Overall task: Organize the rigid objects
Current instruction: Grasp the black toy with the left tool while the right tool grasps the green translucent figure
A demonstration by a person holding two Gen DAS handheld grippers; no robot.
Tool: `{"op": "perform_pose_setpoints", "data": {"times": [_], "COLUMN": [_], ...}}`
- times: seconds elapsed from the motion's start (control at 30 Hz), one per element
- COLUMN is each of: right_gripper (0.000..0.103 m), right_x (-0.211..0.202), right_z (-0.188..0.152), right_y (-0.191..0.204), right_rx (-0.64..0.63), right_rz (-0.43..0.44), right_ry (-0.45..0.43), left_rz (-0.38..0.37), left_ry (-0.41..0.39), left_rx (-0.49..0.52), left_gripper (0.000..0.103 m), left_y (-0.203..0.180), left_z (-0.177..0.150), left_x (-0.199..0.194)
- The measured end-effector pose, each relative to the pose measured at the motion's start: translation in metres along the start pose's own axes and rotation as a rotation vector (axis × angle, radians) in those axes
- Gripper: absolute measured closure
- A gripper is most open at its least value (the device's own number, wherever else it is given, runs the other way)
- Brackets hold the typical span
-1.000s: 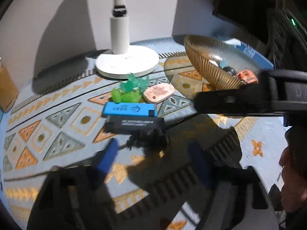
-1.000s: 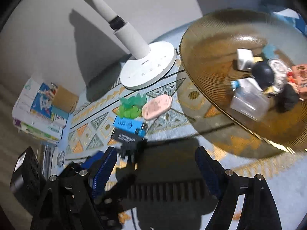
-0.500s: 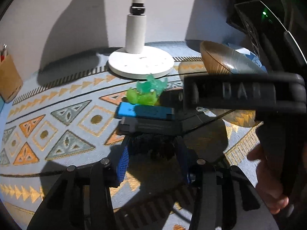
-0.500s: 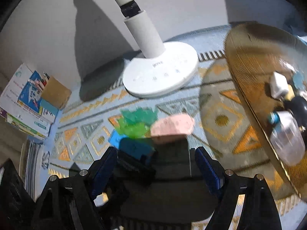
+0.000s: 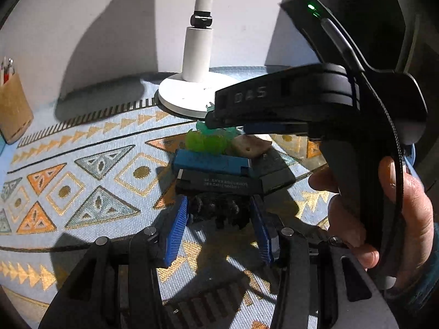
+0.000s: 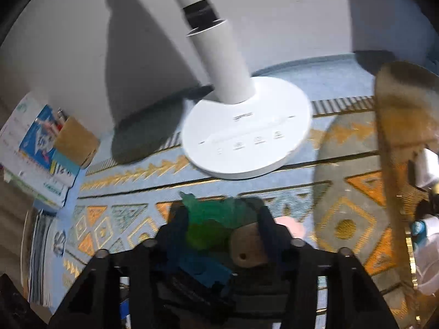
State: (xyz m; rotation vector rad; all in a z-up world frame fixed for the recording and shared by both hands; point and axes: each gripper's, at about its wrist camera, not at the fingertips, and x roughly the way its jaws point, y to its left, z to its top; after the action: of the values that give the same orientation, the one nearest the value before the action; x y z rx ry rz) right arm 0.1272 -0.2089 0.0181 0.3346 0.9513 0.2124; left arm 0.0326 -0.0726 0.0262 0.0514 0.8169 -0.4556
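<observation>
The left gripper stands apart around the black toy mid-mat; close squarely, missing the black stick. The right gripper gapes over the green toy.

— What sort of place is this?
— A home desk or study corner. A white desk lamp stands against a plain wall on a blue patterned cloth.
— Anything else?
— Left of the lamp, a tan pencil holder with pencils, and beside it stacked books. Right of the lamp, an amber glass bowl of small odds and ends.
</observation>
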Motion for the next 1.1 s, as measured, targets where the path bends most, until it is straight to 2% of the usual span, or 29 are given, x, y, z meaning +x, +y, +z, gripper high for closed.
{"op": "perform_pose_setpoints", "data": {"times": [0.03,0.13,0.2,0.27,0.43,0.47,0.53,0.57,0.6,0.63,0.8,0.97,1.1], "right_gripper": [0.065,0.066,0.089,0.090,0.090,0.088,0.079,0.064,0.044,0.038,0.037,0.037,0.037], "right_x": [0.001,-0.006,-0.016,-0.032,-0.072,-0.072,-0.068,-0.064,-0.061,-0.057,-0.039,-0.016,0.007], "right_z": [0.000,-0.002,-0.004,-0.006,-0.026,-0.028,-0.030,-0.031,-0.032,-0.034,-0.031,-0.013,0.001], "right_y": [0.002,0.004,0.001,-0.005,-0.006,-0.006,-0.006,-0.006,-0.006,-0.003,0.009,0.007,0.013], "right_rx": [-0.007,-0.014,0.004,0.032,0.010,0.011,0.028,0.042,0.049,0.045,-0.023,-0.006,0.001], "right_rz": [0.010,-0.010,0.019,0.058,0.069,0.073,0.073,0.073,0.073,0.070,0.004,-0.026,-0.063], "right_ry": [0.004,-0.016,-0.024,-0.030,-0.051,-0.037,-0.004,0.015,0.022,0.022,0.018,0.018,0.037], "left_rz": [0.012,0.025,0.028,0.033,0.052,0.057,0.076,0.083,0.085,0.087,0.085,0.106,0.088], "left_ry": [-0.005,-0.020,-0.020,-0.022,-0.032,-0.033,-0.031,-0.031,-0.032,-0.036,-0.063,-0.086,-0.090], "left_rx": [0.007,0.024,0.017,-0.007,-0.042,-0.048,-0.055,-0.065,-0.071,-0.078,-0.091,-0.039,-0.044], "left_gripper": [0.060,0.060,0.060,0.060,0.060,0.060,0.060,0.060,0.060,0.060,0.060,0.060,0.060], "left_y": [-0.001,-0.004,-0.002,0.003,0.008,0.010,0.013,0.016,0.018,0.021,0.024,0.014,0.016], "left_z": [-0.001,-0.002,-0.002,-0.003,-0.019,-0.024,-0.029,-0.031,-0.033,-0.035,-0.036,-0.039,-0.039], "left_x": [0.000,-0.003,-0.003,-0.005,-0.024,-0.030,-0.035,-0.037,-0.039,-0.040,-0.043,-0.047,-0.048]}}
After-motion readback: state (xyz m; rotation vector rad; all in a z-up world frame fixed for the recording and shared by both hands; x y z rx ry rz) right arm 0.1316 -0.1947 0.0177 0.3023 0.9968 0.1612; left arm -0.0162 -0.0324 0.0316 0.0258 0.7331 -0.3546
